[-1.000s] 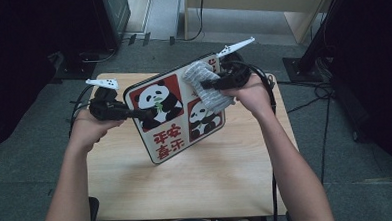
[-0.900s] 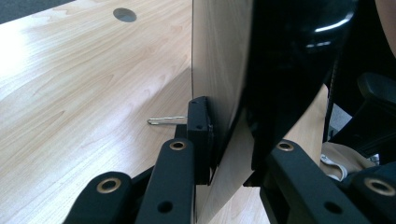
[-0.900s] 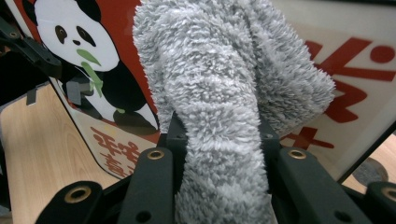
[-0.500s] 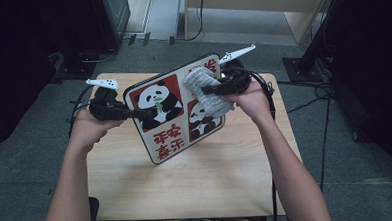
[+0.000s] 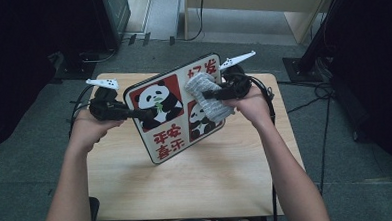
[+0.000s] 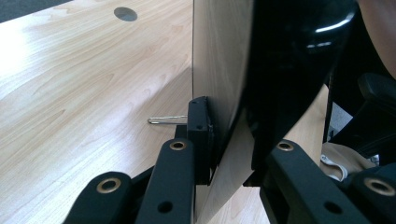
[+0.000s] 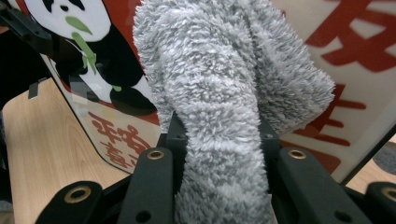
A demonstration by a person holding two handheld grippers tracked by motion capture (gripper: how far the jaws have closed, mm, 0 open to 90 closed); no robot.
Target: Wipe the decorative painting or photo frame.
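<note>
A panda picture board (image 5: 168, 141) with red characters stands tilted on its lower edge on the wooden table (image 5: 197, 185). My left gripper (image 5: 145, 113) is shut on the board's left edge. In the left gripper view the jaws clamp the board (image 6: 219, 70) edge-on at my left gripper (image 6: 229, 154). My right gripper (image 5: 207, 95) is shut on a fluffy grey cloth (image 5: 211, 107) that is pressed against the board's face on the right. In the right gripper view the cloth (image 7: 219, 93) bulges from my right gripper (image 7: 219, 140) over the panda board (image 7: 107, 84).
The pale table (image 6: 84, 93) has a round cable hole (image 6: 124, 13), and a thin wire loop (image 6: 161, 120) shows by the board. Dark equipment (image 5: 114, 14) and cables lie on the floor behind, and a black stand (image 5: 311, 55) is at the right.
My right gripper has slid the cloth a little down the board's face toward the person. The left gripper and the board have stayed put.
</note>
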